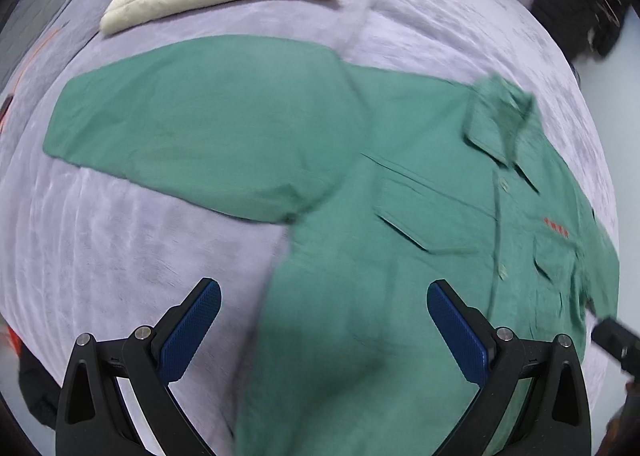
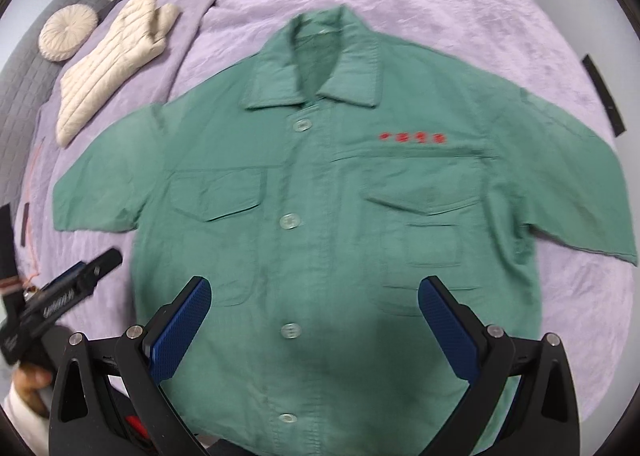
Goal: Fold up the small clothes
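**Green shirt laid flat, front up, on a lilac bedspread**

Green cotton-like cloth makes up the one shirt [image 2: 320,215] in view. It lies spread open-armed on the lilac bedspread [image 2: 460,3], collar [image 2: 320,67] at the far end and hem toward the right wrist camera. Both short sleeves [image 1: 192,127] stick out sideways and lie flat. The front is buttoned shut: four pale buttons [image 2: 289,221] show down the placket in the right wrist view. Two flapped chest pockets [image 2: 218,191] sit one on each side of the placket, and a short line of red embroidered characters [image 2: 412,137] runs above one of them; they are too blurred to read. Both views are a little motion-blurred.

The right gripper [image 2: 314,298] hangs above the lower front of the shirt, its jaws spread wide with nothing between the two blue pads [image 2: 180,332]. The left gripper [image 1: 324,302] hangs over the shirt's side below one sleeve, jaws likewise spread wide and holding nothing; whether either touches the cloth cannot be told. From the right wrist view the left gripper appears at the lower left beside the shirt.

Beyond the shirt lies one cream quilted garment [image 2: 112,63], apart from it. One round cream cushion [image 2: 68,33] rests on a grey quilted surface [image 2: 20,95] at the bed's edge.
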### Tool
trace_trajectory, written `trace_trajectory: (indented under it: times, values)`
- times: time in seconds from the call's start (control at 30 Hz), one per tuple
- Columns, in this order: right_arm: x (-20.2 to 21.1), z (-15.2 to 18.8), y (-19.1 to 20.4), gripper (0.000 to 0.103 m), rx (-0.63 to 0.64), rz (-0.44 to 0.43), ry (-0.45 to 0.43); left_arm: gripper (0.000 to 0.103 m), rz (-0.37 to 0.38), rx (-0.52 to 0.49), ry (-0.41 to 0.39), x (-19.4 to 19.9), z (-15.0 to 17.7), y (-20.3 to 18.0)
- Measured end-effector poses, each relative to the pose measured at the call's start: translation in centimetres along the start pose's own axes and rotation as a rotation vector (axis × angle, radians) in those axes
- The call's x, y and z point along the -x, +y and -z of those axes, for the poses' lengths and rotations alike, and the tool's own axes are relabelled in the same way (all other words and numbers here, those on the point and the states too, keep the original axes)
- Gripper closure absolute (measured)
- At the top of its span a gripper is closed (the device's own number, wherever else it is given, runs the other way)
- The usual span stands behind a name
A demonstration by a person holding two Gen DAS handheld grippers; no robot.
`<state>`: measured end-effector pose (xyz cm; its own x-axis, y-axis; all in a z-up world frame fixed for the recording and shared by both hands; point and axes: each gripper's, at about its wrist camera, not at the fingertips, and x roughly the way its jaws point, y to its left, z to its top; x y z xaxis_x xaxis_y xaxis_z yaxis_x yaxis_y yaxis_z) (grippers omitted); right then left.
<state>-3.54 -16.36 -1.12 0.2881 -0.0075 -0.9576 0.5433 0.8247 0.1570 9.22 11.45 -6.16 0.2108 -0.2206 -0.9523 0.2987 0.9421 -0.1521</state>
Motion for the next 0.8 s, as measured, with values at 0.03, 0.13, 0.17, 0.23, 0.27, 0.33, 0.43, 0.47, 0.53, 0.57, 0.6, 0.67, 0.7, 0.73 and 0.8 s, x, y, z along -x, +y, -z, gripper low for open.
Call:
trace_trajectory:
  times: [0.03,0.13,0.17,0.23,0.27,0.33,0.43,0.47,0.53,0.57,0.6,0.67,0.7,0.73,0.8]
  values:
    - [-0.6,0.1,1.1,0.0,0.024,-0.017,0.011,0.0,0.003,0.033,-0.011,-0.4,-0.5,1.6]
    - [-2.1,0.6,4.1,0.0,0.094,-0.033,0.027,0.0,-0.004,0.136,-0.066,-1.6,-2.1,7.1]
    - [-2.5,0.8,5.0,0.0,0.115,-0.035,0.033,0.0,-0.004,0.174,-0.085,-2.0,-2.7,9.0]
    - [-3.8,1.2,7.1,0.0,0.162,-0.041,0.052,0.0,-0.01,0.245,-0.12,-2.8,-3.6,12.6]
    - [-4.2,1.2,7.9,0.0,0.173,-0.041,0.057,0.0,-0.019,0.277,-0.13,-3.2,-4.0,14.2]
    - [-5.1,1.4,9.4,0.0,0.198,-0.051,0.07,0.0,-0.026,0.354,-0.15,-4.3,-4.7,17.9]
    - [-6.5,1.6,11.0,0.0,0.223,-0.052,0.09,0.0,-0.046,0.441,-0.157,-6.4,-5.4,22.2]
    - [-6.8,1.6,11.3,0.0,0.228,-0.05,0.096,0.0,-0.052,0.454,-0.158,-7.0,-5.6,23.1]
    - [-7.5,1.5,11.9,0.0,0.239,-0.047,0.108,0.0,-0.05,0.464,-0.181,-8.2,-6.3,24.7]
    - [-7.8,1.5,12.2,0.0,0.243,-0.043,0.111,0.0,-0.058,0.455,-0.206,-8.5,-6.7,25.1]
    - [-8.0,1.5,12.3,0.0,0.246,-0.041,0.114,0.0,-0.07,0.439,-0.228,-8.6,-7.2,25.3]
    - [-8.5,1.4,12.7,0.0,0.255,-0.032,0.122,0.0,-0.087,0.424,-0.258,-8.7,-8.0,25.6]
    - [-8.5,1.3,12.6,0.0,0.258,-0.029,0.127,0.001,-0.09,0.434,-0.277,-8.7,-8.2,25.9]
    - [-8.6,1.3,12.8,0.0,0.264,-0.025,0.131,0.01,-0.092,0.451,-0.291,-8.6,-8.3,26.2]
    - [-8.7,1.3,12.8,0.0,0.269,-0.02,0.136,0.041,-0.104,0.496,-0.317,-8.1,-8.0,26.9]
